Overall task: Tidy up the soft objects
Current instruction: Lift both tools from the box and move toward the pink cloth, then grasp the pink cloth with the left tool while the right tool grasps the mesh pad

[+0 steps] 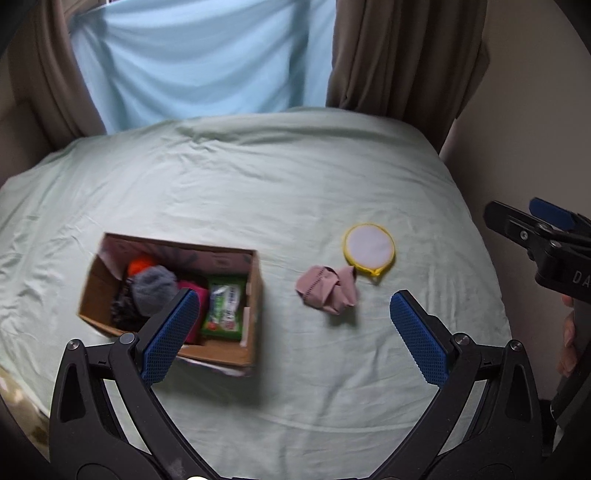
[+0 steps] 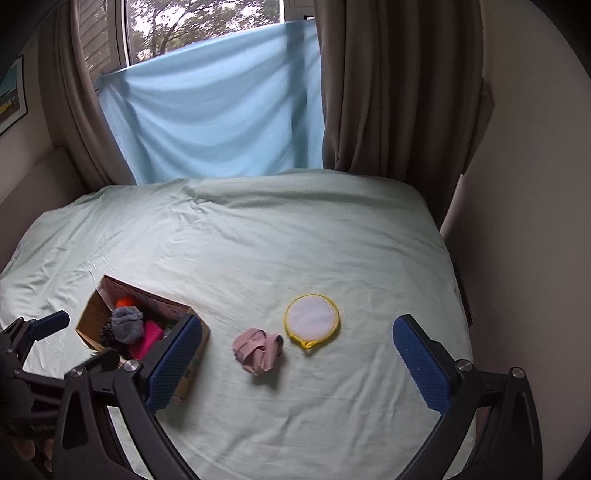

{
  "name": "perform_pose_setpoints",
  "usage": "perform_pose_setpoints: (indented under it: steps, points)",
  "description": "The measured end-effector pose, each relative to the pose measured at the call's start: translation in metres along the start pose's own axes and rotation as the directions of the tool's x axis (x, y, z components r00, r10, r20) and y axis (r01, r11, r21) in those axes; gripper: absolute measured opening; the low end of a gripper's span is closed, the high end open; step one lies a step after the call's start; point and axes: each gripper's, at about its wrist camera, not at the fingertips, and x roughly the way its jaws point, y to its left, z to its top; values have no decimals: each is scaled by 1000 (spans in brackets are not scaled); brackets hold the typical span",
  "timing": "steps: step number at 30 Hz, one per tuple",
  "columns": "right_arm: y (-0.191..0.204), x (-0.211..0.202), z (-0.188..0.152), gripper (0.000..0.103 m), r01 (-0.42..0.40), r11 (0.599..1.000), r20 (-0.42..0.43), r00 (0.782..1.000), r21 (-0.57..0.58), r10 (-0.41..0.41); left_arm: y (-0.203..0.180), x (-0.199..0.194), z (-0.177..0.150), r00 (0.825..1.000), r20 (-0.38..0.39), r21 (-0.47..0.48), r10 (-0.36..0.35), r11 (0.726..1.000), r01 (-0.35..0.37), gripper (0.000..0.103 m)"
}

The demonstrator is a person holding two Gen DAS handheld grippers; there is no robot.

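Both claws, left claw (image 1: pixel 291 332) and right claw (image 2: pixel 297 363), spread wide, empty; crumpled pink cloth (image 2: pixel 256 349) mid-frame, round yellow-rimmed mesh pad (image 2: pixel 312 320) beside it on bed (image 2: pixel 258 240), likely next for open brown cardboard box (image 2: pixel 88 332), lower left.

Location: a home bedroom. A bed (image 2: pixel 258 240) with a pale green sheet fills the floor area. Brown curtains (image 2: pixel 399 85) flank a window (image 2: pixel 192 29) beyond the bed's far edge; a light blue cloth (image 2: pixel 214 110) covers its lower part. A framed picture (image 2: pixel 11 92) hangs on the left wall.
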Motion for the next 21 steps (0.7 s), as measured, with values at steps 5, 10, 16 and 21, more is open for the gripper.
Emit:
perform_pose_setpoints:
  steps: [5, 10, 16, 21]
  points:
    - [-33, 71, -8, 103, -68, 996, -41, 997, -58, 66, -32, 81, -14, 999, -43, -29, 1, 1000, -3, 103]
    - [-49, 145, -19, 103, -126, 982, -98, 989, -141, 113, -46, 151, -22, 998, -60, -70, 6, 997, -10, 102]
    - [-52, 226, -33, 103, -189, 963, -202, 968, -191, 150, -55, 225, -36, 994, -100, -61, 36, 997, -42, 102]
    - [-48, 275, -42, 103, -216, 957, -261, 952, -196, 161, -55, 261, -46, 988, -150, -60, 46, 997, -56, 95]
